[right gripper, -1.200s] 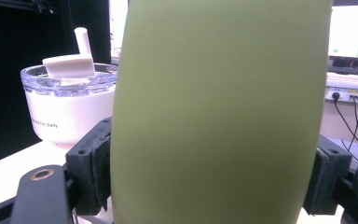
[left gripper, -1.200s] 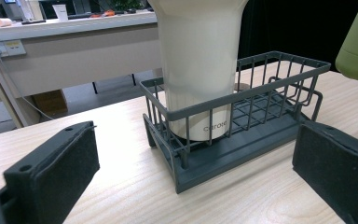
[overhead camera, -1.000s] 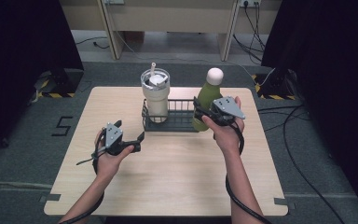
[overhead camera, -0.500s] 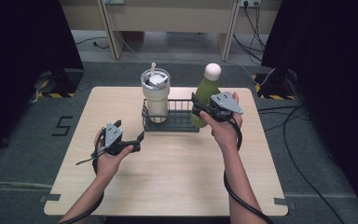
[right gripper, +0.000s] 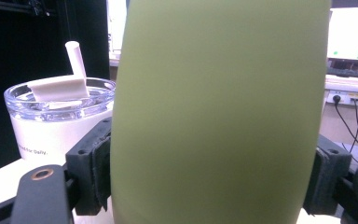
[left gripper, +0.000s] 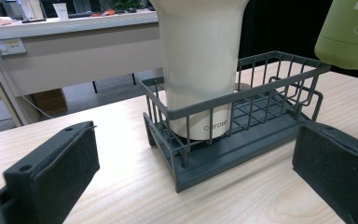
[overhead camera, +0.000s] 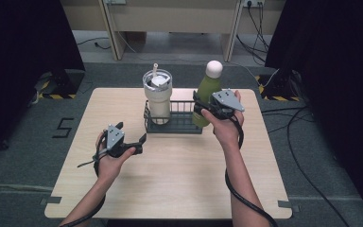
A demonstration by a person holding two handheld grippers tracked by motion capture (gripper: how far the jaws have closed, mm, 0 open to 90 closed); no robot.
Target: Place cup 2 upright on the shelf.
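Note:
My right gripper (overhead camera: 202,109) is shut on a green bottle (overhead camera: 207,90) with a pale cap and holds it upright. In the left gripper view the base of the green bottle (left gripper: 354,32) hangs above the right end of a dark wire basket (left gripper: 242,154). In the right gripper view the bottle (right gripper: 219,112) sits between both pads (right gripper: 98,168). A white tumbler (overhead camera: 157,94) with a clear lid and straw stands in the left end of the basket (overhead camera: 175,126). My left gripper (overhead camera: 141,144) is open with nothing in it, low over the table, left of the basket.
The wooden table (overhead camera: 170,189) has bare room in front of the basket and to both sides. Beyond its far edge stand desk legs (overhead camera: 111,28) and cables (overhead camera: 260,23) on the floor. Black curtains hang at both sides.
The right gripper has carried the green bottle slightly up and to the left, over the basket's right end. The left gripper has stayed where it was.

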